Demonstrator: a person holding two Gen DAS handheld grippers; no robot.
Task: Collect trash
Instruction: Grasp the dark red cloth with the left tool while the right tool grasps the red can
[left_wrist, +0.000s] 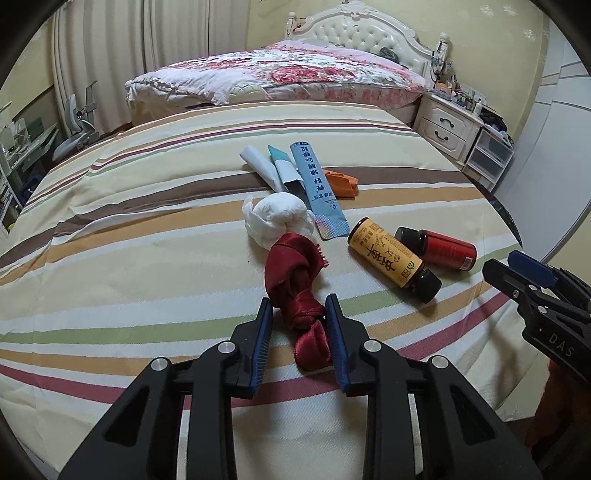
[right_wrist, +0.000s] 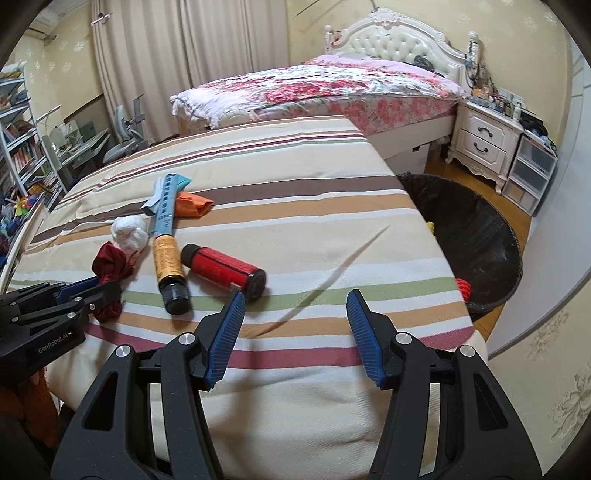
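Observation:
A knotted dark red cloth (left_wrist: 291, 266) lies on the striped bedcover (left_wrist: 147, 236). My left gripper (left_wrist: 299, 301) is shut on its near end, both blue pads pressing its sides. Beyond it lie a white tissue wad (left_wrist: 277, 218), a long blue packet (left_wrist: 317, 192), a folded white and teal paper (left_wrist: 273, 166), an orange wrapper (left_wrist: 341, 181), a yellow bottle (left_wrist: 391, 256) and a red bottle (left_wrist: 439, 247), both lying down. In the right wrist view my right gripper (right_wrist: 297, 295) hovers open over bare cover, just right of the red bottle (right_wrist: 221, 267), with nothing between its fingers.
A bin lined with a black bag (right_wrist: 472, 236) stands on the floor off the bed's right edge, with some bright scraps inside. A second bed (right_wrist: 332, 88) with a floral quilt is behind, a white nightstand (right_wrist: 484, 144) to its right, shelves at far left.

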